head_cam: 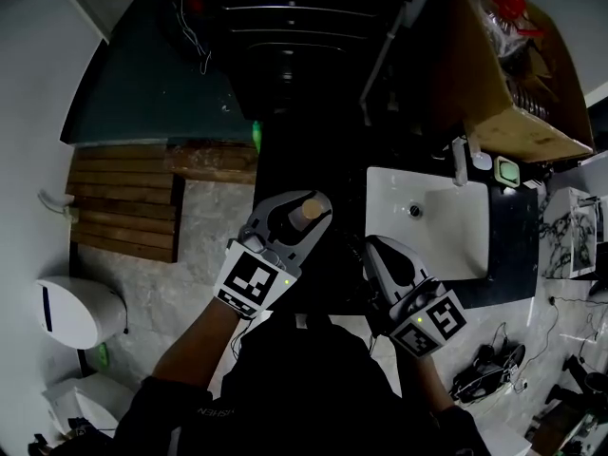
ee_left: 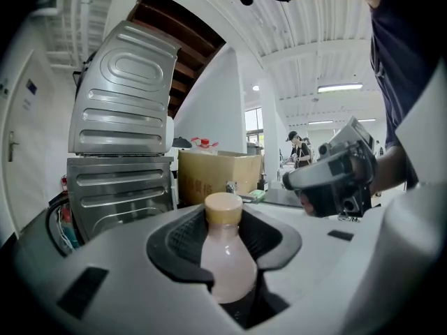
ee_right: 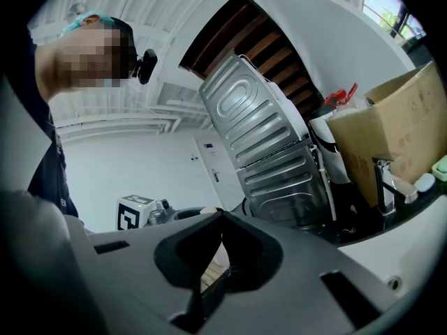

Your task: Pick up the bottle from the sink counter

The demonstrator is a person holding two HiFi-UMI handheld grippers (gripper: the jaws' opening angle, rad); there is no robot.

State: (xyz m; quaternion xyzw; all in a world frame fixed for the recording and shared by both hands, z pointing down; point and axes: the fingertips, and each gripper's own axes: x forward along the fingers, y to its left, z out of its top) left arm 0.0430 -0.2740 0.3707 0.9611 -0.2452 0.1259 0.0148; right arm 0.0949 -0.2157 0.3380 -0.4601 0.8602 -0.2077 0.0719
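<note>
Pinkish bottle (ee_left: 228, 264), tan cap, clamped upright in the left gripper (ee_left: 225, 225).
Carried clear of the sink counter (head_cam: 508, 236), jaws pinching its shoulder so it cannot tip; right gripper (ee_right: 218, 218) pressed together on nothing, idle alongside.

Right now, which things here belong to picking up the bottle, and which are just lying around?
In the job: bottle, left tool shut on it, sink counter.
Just lying about: cardboard box, faucet, wooden slats, empty right tool.
</note>
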